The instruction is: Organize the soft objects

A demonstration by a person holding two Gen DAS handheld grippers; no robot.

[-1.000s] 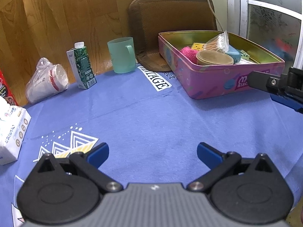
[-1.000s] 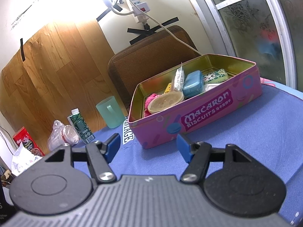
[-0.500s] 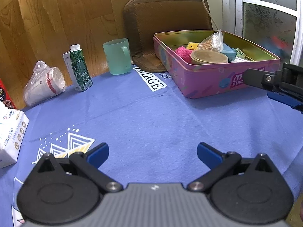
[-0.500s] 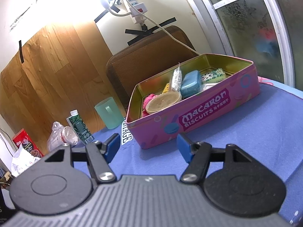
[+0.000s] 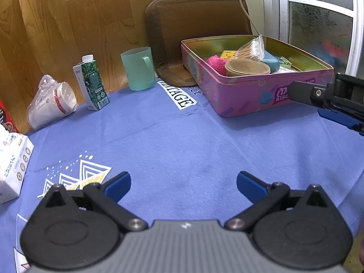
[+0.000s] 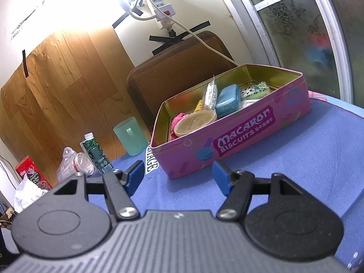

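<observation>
Left claw (image 5: 183, 185) is hovering over the blue-clothed bench (image 5: 182, 141), jaws wide apart, gripping nothing. Right claw (image 6: 178, 177) is also gaping about halfway, empty, pointing at the pink macaron biscuit tin (image 6: 238, 136). Tin is sitting open on the bench, holding a pink fuzzy sponge (image 5: 216, 62), tan lidded cup (image 5: 246, 67), blue case (image 6: 227, 101) and cotton swab bag (image 5: 251, 49). Green mug (image 5: 137, 68) and milk carton (image 5: 91, 82) are standing farther left.

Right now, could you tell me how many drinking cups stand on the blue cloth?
1: the green plastic mug beside the milk carton. Bagged paper cups lie at the left.
</observation>
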